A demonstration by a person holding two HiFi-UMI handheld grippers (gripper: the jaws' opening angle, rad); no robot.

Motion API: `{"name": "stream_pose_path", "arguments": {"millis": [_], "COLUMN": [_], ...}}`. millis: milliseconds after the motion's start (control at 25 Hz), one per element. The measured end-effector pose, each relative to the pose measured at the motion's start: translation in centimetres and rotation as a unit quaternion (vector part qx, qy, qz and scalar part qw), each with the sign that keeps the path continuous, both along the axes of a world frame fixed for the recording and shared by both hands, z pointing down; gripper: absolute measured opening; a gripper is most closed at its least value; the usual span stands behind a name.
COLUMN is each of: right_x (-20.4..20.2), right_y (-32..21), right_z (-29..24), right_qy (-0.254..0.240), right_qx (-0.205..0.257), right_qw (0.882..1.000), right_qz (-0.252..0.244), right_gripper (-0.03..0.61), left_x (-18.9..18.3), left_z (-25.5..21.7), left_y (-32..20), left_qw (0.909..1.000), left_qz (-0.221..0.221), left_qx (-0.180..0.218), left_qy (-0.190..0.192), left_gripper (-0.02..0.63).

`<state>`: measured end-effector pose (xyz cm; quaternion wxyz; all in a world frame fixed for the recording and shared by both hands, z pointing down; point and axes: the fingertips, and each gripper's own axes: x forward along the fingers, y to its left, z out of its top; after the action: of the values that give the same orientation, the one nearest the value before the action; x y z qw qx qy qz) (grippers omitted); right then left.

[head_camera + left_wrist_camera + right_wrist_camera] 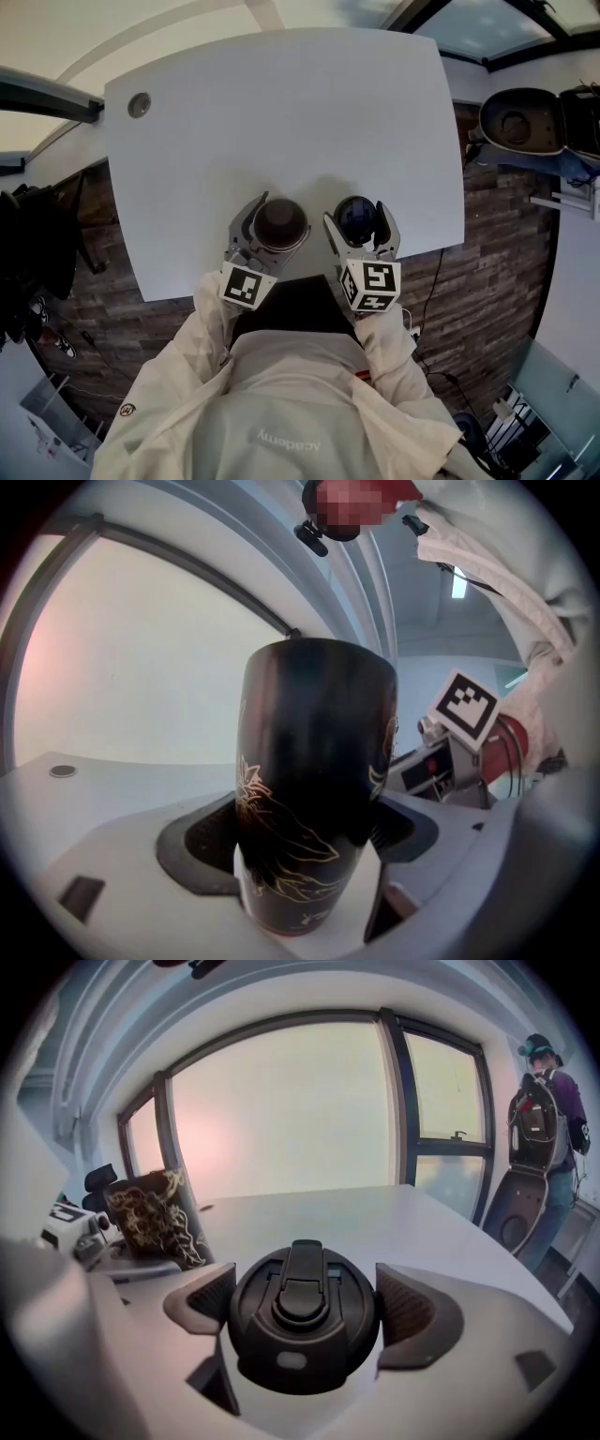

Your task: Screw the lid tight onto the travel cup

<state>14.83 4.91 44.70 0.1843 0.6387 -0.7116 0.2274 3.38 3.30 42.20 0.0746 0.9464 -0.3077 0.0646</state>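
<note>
The left tool (277, 217) grips the upright travel cup (314, 761) at the near edge of the tabletop (281, 112). Just right of it, the right tool (361, 220) clamps the black lid (302, 1321), apart from the cup.

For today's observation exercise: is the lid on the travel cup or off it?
Off. The lid is in the right gripper, beside the cup, whose top is uncovered in the left gripper.
</note>
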Motion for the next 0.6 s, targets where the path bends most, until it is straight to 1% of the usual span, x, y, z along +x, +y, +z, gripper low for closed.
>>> {"name": "stream_pose_path", "arguments": {"millis": [160,240,320,440,600], "right_x": [-1.1,-2.1,-3.6,-6.8,-11.4], "right_y": [-0.6,-1.0,-1.5,-2.1,-2.4], "right_z": [-4.8,-7.6,-10.4,-13.2,-14.4], "right_qy": [-0.006,-0.008,-0.012,-0.020,-0.039], "right_qx": [0.029,0.048,0.065,0.072,0.065], "right_qw": [0.998,0.995,0.989,0.978,0.955], "right_qz": [-0.053,-0.088,-0.129,-0.196,-0.287], "right_gripper": [0.442,0.442,0.442,0.442,0.442], "left_x": [-0.1,0.0,-0.1,-0.3,-0.2], "left_z": [0.6,0.5,0.6,0.7,0.3], "left_y": [0.1,0.2,0.2,0.0,0.0], "left_qw": [1.0000,0.9999,1.0000,1.0000,0.9999], "left_qz": [0.002,0.008,0.008,0.004,0.011], "left_qx": [0.006,0.001,-0.001,0.000,-0.001], "left_qy": [-0.003,-0.008,-0.005,0.000,-0.011], "left_gripper": [0.405,0.405,0.405,0.405,0.405]}}
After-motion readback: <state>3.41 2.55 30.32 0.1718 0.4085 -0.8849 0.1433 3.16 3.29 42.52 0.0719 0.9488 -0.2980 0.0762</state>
